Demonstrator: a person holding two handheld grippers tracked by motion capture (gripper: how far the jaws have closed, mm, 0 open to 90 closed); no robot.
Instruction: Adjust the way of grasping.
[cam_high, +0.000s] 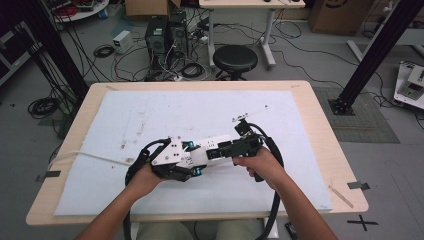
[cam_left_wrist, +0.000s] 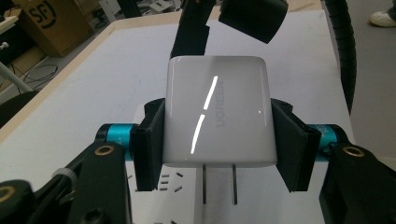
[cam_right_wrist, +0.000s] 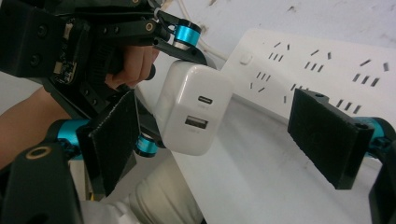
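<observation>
Left gripper (cam_left_wrist: 215, 154): right up against its own camera, both black pads clamped flat on the two sides of the white charger (cam_left_wrist: 215, 116), a firm grasp.
Charger: held just above the white power strip (cam_right_wrist: 327, 70), its two metal prongs (cam_left_wrist: 219, 184) pointing back toward the left gripper's camera, the long glossy face up with a grey brand mark on it.
Charger ports: in the right gripper view (cam_right_wrist: 194, 109) the end face looks at the right gripper, a small oval port above a wider rectangular one.
Right gripper (cam_right_wrist: 219, 140): jaws spread, nothing pressed between the pads; one pad sits beside the charger's edge and the other stands well apart over the strip. No grip here.
Power strip: lying on the white mat (cam_high: 150, 115) in the middle of the table (cam_high: 320, 125), slot rows visible along its top, a small square button near one end; part of it also shows under the prongs in the left gripper view.
Hands: seen from high up, the left hand (cam_high: 145, 177) and right hand (cam_high: 260, 165) meet at the centre of the mat, the two grippers nose to nose with the charger between them.
Cable: a white lead (cam_high: 90, 156) runs off the strip toward the table's left edge.
Beyond the table: a black stool (cam_high: 235, 59) on the floor among loose cables.
</observation>
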